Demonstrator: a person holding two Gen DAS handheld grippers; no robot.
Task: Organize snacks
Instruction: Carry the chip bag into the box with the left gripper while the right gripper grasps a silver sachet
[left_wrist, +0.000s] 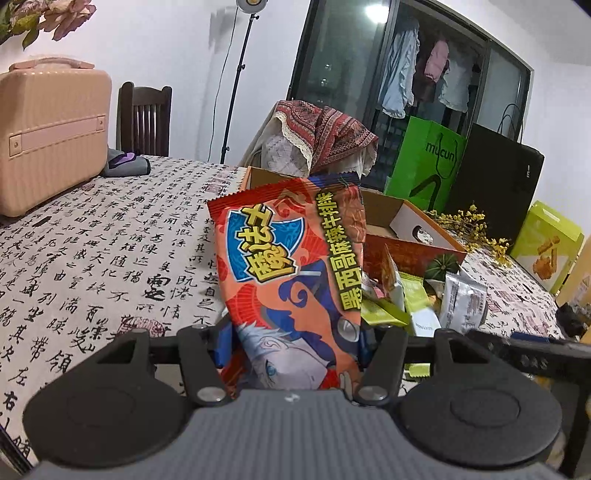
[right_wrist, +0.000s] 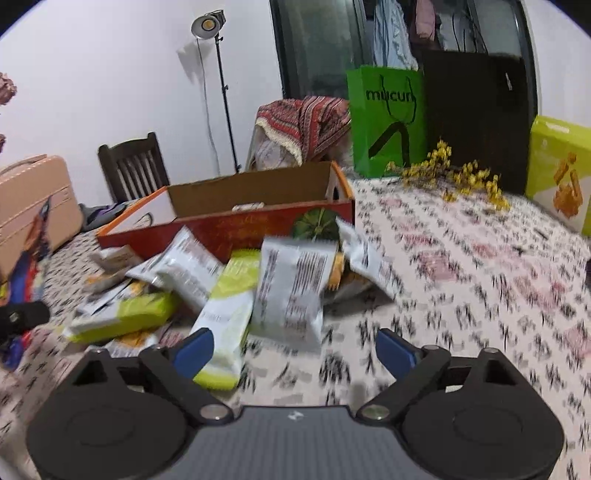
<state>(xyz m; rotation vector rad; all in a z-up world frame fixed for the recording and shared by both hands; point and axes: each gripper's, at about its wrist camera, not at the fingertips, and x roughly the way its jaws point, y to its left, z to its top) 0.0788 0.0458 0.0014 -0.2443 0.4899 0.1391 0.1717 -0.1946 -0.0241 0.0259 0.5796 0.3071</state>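
Note:
My left gripper (left_wrist: 293, 345) is shut on a big orange snack bag (left_wrist: 288, 258) with blue and yellow lettering, holding it upright above the table. The same bag (right_wrist: 31, 254) shows edge-on at the far left of the right wrist view. My right gripper (right_wrist: 293, 349) stands open over the tablecloth with nothing between its blue fingers (right_wrist: 194, 350). Just ahead of it lies a pile of silver packets (right_wrist: 291, 288) and green-and-white packets (right_wrist: 229, 314). Behind the pile stands an open orange cardboard box (right_wrist: 236, 221); in the left wrist view the box (left_wrist: 402, 229) is behind the held bag.
A calligraphy-print cloth (left_wrist: 92, 251) covers the table. A pink suitcase (left_wrist: 48, 133) sits at the far left. Yellow dried flowers (right_wrist: 454, 177), a green paper bag (right_wrist: 384, 118), a black bag (right_wrist: 476, 110) and a lime box (right_wrist: 561, 170) stand at the back right. A dark chair (right_wrist: 131, 166) is behind the table.

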